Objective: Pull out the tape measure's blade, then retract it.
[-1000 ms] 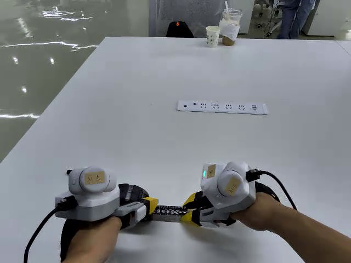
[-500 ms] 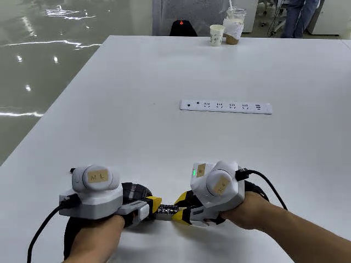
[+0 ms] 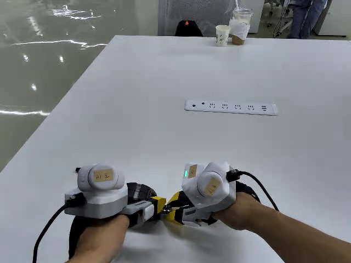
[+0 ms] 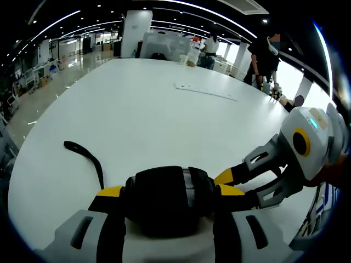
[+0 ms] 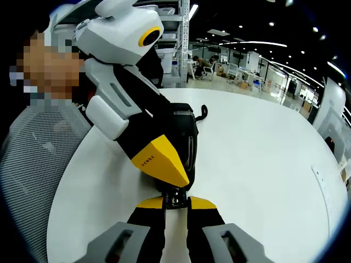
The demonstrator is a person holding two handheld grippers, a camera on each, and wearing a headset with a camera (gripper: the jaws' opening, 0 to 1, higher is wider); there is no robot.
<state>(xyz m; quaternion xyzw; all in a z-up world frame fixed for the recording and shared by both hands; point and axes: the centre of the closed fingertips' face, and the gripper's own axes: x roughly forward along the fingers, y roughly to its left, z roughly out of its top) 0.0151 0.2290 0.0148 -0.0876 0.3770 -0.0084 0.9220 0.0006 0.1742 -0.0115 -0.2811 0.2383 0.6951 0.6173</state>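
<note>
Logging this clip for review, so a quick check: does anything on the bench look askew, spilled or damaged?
Nothing stands out. The tape measure sits squarely in the left gripper, the right gripper pinches its blade tip, the power strip lies flat, and both cups stand upright.

Labels and markings, head view:
- Left gripper: one tan paper label on top of the housing, handwritten, about two characters, not legible.
- Right gripper: tan label on top, a second tan label beside a green lamp; the writing on both is too small to read.
- Short length of blade out of the tape measure: numerals too small to read.
- Power strip: small marks by the sockets, unreadable.
- Paper cup: printed pattern, no words made out.
- Black object at the far table edge: red triangular mark.

Right gripper view: small dark print on the left gripper's yellow fingertip, roughly "KENSE", reading uncertain.
</note>
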